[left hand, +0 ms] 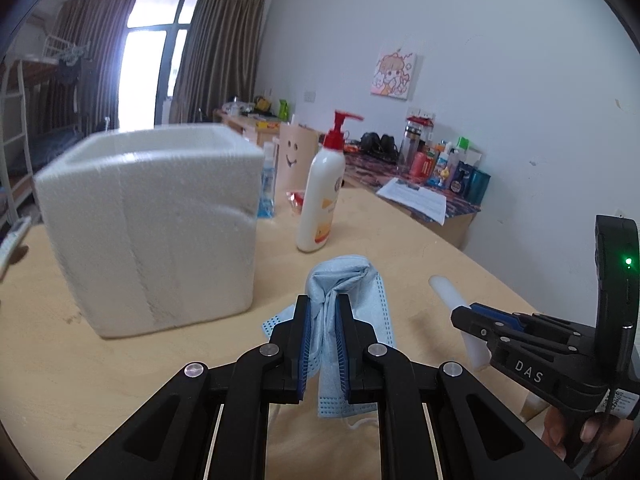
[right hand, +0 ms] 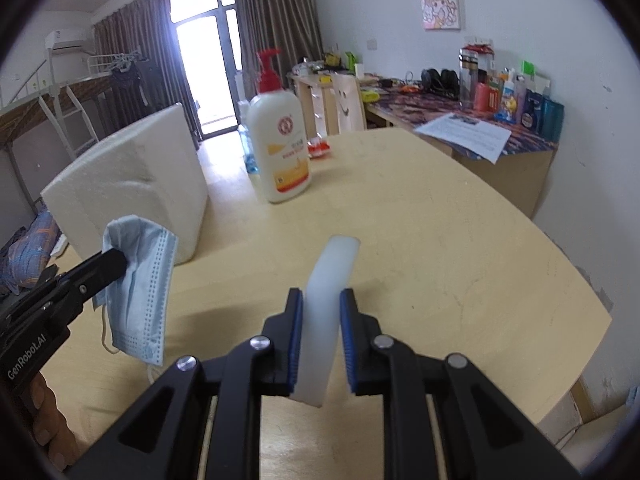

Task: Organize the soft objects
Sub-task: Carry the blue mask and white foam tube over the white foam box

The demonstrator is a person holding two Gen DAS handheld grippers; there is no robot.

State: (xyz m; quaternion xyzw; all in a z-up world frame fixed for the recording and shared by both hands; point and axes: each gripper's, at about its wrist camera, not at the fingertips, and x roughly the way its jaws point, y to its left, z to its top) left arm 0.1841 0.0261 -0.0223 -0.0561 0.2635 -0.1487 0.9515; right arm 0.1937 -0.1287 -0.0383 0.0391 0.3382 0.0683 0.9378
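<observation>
Blue face mask (left hand: 344, 300) pinched in left gripper (left hand: 323, 312), white foam strip (right hand: 324, 320) pinched in right gripper (right hand: 320, 308), both above wooden table (right hand: 440, 240). Best carried steadily over foam box (left hand: 152, 220), keeping pinch firm.

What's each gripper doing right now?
Left gripper: shut on the blue face mask.
Right gripper: shut on the white foam strip.
</observation>
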